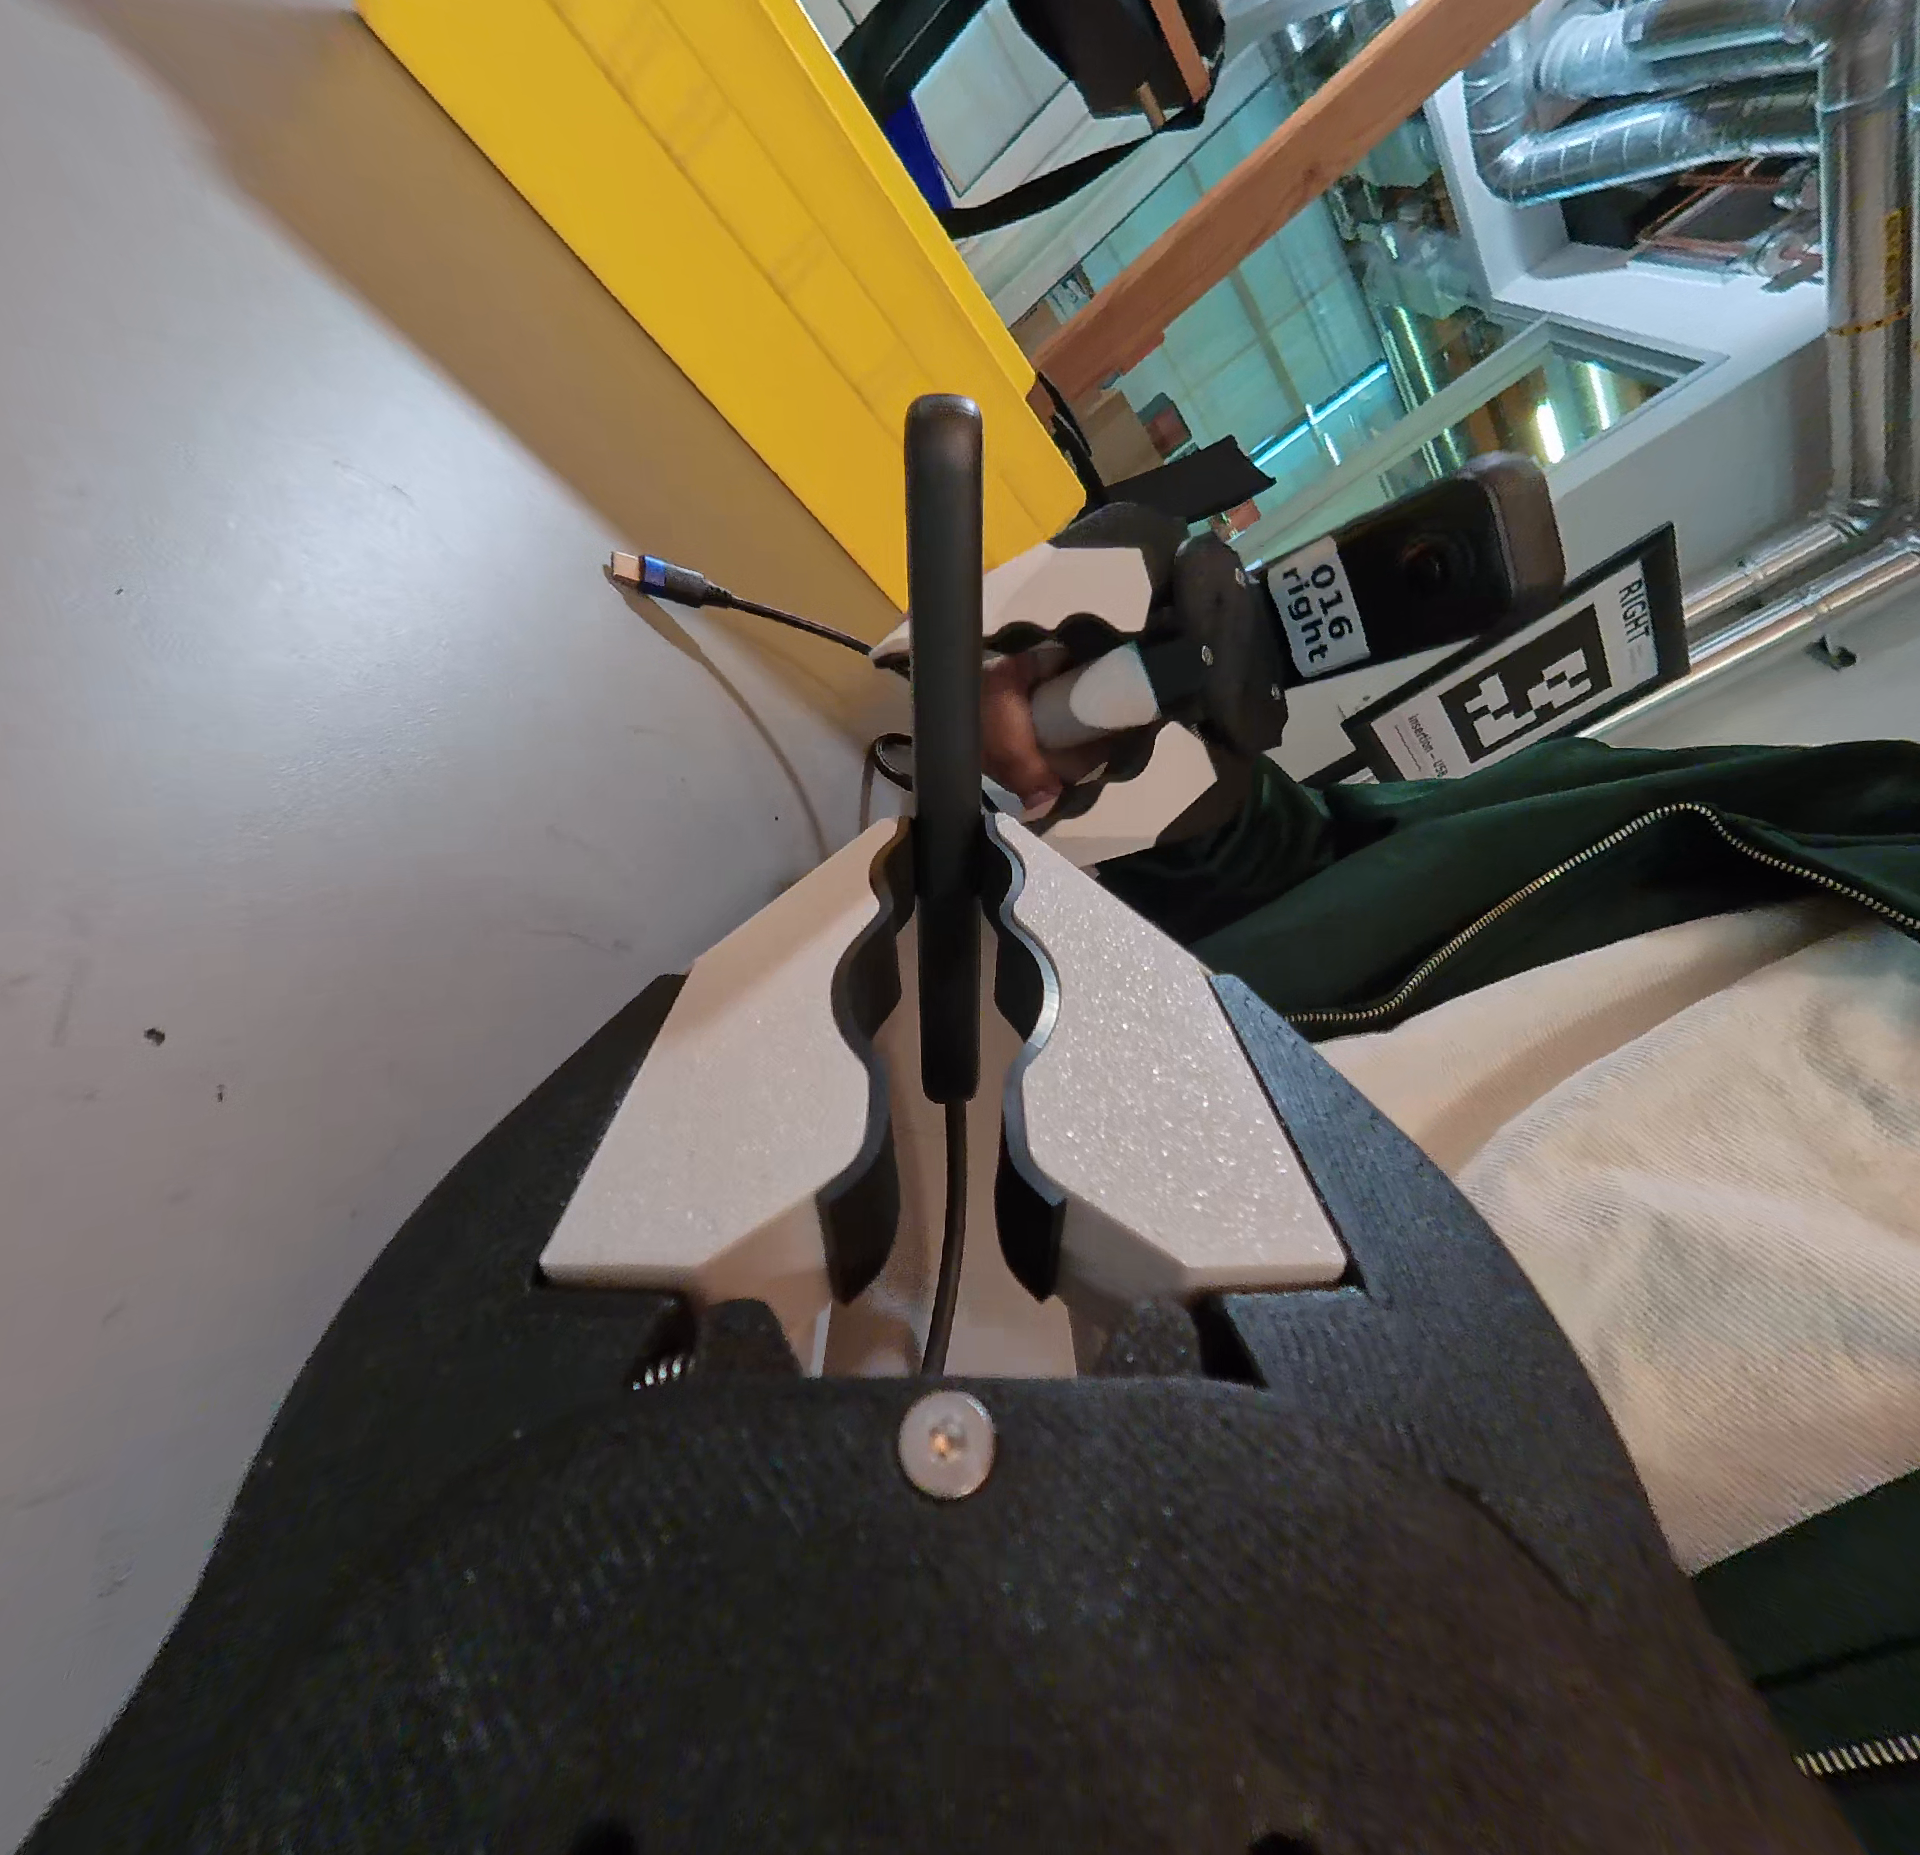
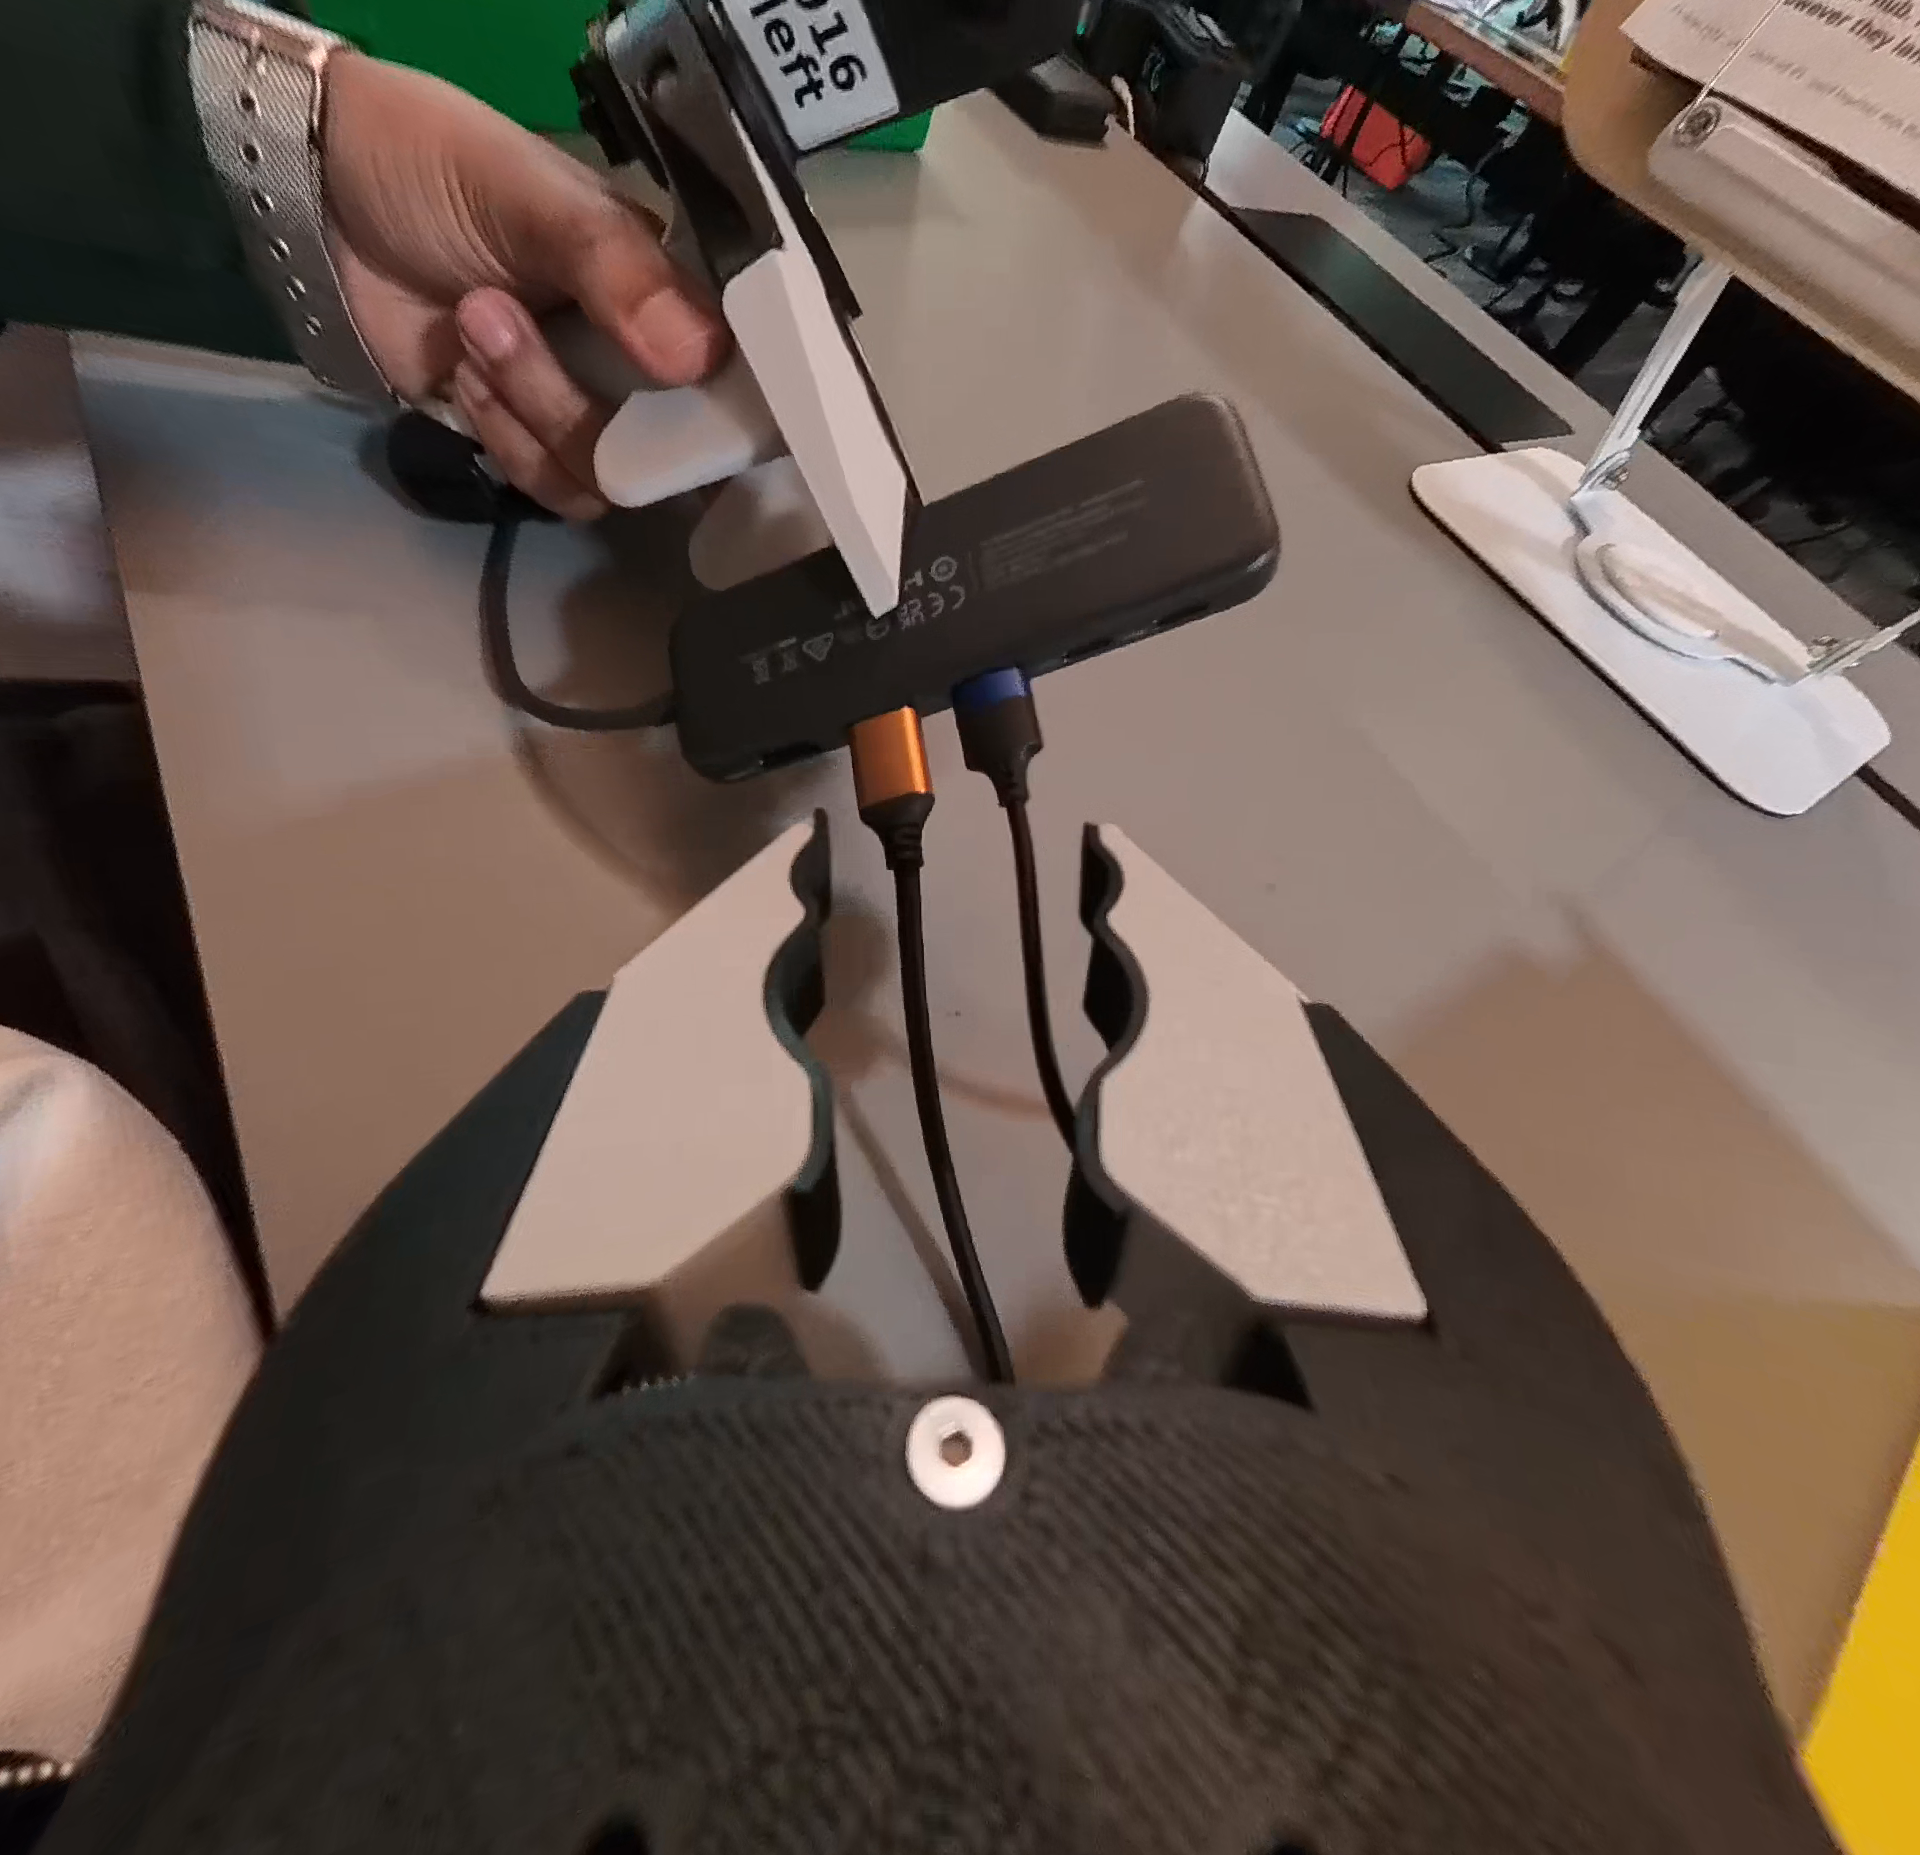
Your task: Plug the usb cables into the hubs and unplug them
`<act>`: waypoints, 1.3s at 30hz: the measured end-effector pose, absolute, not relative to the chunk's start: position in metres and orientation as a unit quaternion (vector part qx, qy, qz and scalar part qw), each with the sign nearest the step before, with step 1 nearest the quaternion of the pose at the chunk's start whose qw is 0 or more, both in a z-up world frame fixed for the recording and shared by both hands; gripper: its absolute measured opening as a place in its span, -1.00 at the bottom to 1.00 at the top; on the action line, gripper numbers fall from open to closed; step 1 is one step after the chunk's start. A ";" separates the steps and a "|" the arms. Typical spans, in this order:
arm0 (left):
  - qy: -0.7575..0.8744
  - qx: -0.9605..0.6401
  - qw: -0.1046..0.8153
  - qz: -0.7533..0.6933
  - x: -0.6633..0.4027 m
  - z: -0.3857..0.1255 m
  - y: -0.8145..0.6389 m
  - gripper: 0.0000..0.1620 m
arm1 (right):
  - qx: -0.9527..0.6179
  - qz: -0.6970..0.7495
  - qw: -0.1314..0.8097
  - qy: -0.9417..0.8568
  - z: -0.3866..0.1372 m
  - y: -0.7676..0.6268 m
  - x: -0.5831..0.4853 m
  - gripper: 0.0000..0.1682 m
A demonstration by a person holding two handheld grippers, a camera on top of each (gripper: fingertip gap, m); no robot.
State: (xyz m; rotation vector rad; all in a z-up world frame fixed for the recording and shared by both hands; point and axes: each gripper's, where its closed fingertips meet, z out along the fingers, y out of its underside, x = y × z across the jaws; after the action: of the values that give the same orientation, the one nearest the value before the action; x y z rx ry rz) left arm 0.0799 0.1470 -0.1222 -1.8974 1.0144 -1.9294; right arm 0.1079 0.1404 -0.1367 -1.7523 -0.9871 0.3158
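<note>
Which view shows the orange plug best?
Right wrist view: the orange plug sits seated in the hub edge beside the blue plug, just ahead of the open right gripper. Left wrist view shows only the hub edge-on in the left gripper; the orange plug is hidden.

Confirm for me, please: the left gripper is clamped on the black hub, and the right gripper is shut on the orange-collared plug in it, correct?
Not quite. The right gripper is open, its fingers apart either side of the two cables, short of the orange-collared plug; the right wrist view shows this. The left gripper is indeed clamped on the black hub.
</note>
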 end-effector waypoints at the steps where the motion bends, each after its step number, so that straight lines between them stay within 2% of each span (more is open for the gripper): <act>1: 0.350 -0.650 0.126 -0.663 0.080 -0.122 0.146 -0.89 | -0.735 0.147 0.525 -0.403 -0.135 0.140 0.107 -0.38; 5: 0.367 -0.638 0.134 -0.664 0.081 -0.118 0.141 -0.89 | -0.738 0.225 0.536 -0.342 -0.118 0.143 0.111 -0.33; 9: 0.372 -0.610 0.141 -0.685 0.090 -0.103 0.129 -0.89 | -0.731 0.310 0.532 -0.294 -0.103 0.141 0.113 -0.40; 13: 0.407 -0.611 0.141 -0.665 0.100 -0.110 0.114 -0.89 | -0.717 0.401 0.506 -0.263 -0.094 0.133 0.104 -0.42; 14: 0.414 -0.608 0.141 -0.663 0.101 -0.110 0.111 -0.89 | -0.717 0.415 0.496 -0.260 -0.094 0.131 0.103 -0.46; 16: 0.419 -0.603 0.143 -0.663 0.103 -0.109 0.108 -0.89 | -0.720 0.433 0.479 -0.255 -0.095 0.130 0.103 -0.74; 20: 0.388 -0.584 0.178 -0.690 0.101 -0.094 0.118 -0.79 | -0.698 0.500 0.468 -0.211 -0.081 0.129 0.108 -0.87; 23: 0.349 -0.533 0.250 -0.729 0.087 -0.061 0.133 -0.63 | -0.680 0.483 0.513 -0.203 -0.063 0.133 0.122 -0.88; 28: 0.247 -0.461 0.375 -0.765 0.045 -0.019 0.170 -0.63 | -0.597 0.450 0.642 -0.172 0.019 0.127 0.175 -0.88; 31: 0.212 -0.455 0.372 -0.781 0.034 -0.019 0.183 -0.67 | -0.538 0.360 0.756 -0.098 0.081 0.123 0.248 -0.88; 34: 0.207 -0.462 0.361 -0.783 0.037 -0.023 0.185 -0.68 | -0.480 0.288 0.828 -0.033 0.132 0.100 0.319 -0.88; 39: 0.242 -0.485 0.343 -0.767 0.054 -0.035 0.177 -0.70 | -0.430 0.171 0.886 0.022 0.167 0.061 0.394 -0.87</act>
State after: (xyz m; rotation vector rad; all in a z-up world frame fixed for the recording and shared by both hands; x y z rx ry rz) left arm 0.0538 0.1765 -0.0350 -1.2605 0.6299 -1.9934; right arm 0.3938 0.0609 0.1669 -0.8952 0.0462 0.3563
